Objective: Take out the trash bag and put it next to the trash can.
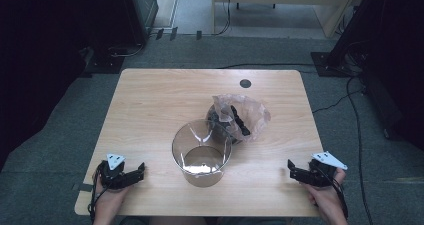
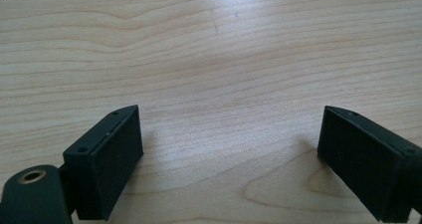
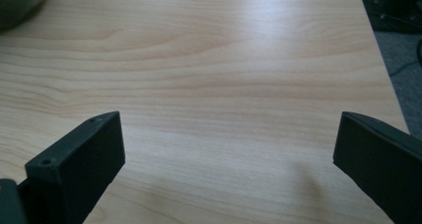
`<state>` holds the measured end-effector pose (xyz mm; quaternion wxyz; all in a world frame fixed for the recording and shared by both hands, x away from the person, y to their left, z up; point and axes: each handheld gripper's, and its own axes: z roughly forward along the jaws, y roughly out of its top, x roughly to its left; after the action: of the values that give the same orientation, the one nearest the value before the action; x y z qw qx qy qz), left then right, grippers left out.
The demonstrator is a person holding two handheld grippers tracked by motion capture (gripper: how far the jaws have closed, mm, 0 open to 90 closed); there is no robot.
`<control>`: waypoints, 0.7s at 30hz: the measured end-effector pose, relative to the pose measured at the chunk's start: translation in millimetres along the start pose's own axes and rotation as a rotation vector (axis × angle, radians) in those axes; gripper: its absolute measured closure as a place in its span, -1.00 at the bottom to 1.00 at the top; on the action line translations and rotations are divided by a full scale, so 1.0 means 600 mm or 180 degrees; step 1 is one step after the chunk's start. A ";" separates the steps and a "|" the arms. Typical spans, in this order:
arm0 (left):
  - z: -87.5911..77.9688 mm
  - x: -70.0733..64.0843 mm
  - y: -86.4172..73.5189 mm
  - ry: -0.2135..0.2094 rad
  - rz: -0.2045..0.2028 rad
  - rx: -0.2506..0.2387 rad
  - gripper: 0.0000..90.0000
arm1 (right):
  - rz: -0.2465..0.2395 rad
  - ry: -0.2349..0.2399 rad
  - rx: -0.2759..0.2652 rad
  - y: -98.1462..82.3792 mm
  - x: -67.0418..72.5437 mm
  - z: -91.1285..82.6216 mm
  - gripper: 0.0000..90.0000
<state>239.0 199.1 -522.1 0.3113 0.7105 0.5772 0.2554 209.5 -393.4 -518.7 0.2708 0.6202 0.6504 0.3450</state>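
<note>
A light wooden table (image 1: 150, 110) stood on grey carpet, with a small dark round grommet (image 1: 245, 83) near its far edge and black cables (image 1: 350, 105) trailing over the floor to the right. Near the table's middle lay a crumpled clear plastic bag (image 1: 247, 116) holding dark pieces whose kind could not be made out. Just in front of it, touching or nearly so, stood an upright clear glass beaker (image 1: 201, 154), wide-mouthed and apparently empty.

The left gripper (image 1: 134, 174) rested at the near left corner of the table, held in the person's left hand (image 1: 107, 200); its jaws stood wide apart with nothing but bare wood between them, as the left gripper view showed. The right gripper (image 1: 295, 173) rested at the near right edge in the right hand (image 1: 327, 197), its jaws likewise spread and holding nothing.

The beaker stood between the two grippers, well apart from each, and nothing lay on the bare wood between it and either one. The bag lay farther off, behind the beaker.
</note>
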 end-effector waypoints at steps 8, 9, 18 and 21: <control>0.000 0.000 0.000 0.0000 -0.0001 -0.0001 -0.78 | 0.0055 -0.0245 0.0169 -0.007 -0.008 0.001 -1.00; 0.000 0.000 0.000 0.0000 0.0000 0.0000 -0.78 | 0.0053 -0.0265 0.0185 -0.008 -0.008 0.000 -1.00; 0.000 0.000 0.000 0.0000 0.0000 -0.0001 -0.78 | -0.0044 -0.0396 0.0316 -0.016 -0.004 0.001 -0.98; 0.000 0.000 0.000 0.0000 0.0000 -0.0001 -0.78 | -0.0036 -0.0405 0.0299 -0.017 -0.003 0.001 -0.98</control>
<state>238.9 199.1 -522.2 0.3114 0.7104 0.5771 0.2554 203.6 -394.8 -527.1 0.2842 0.6492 0.6508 0.2725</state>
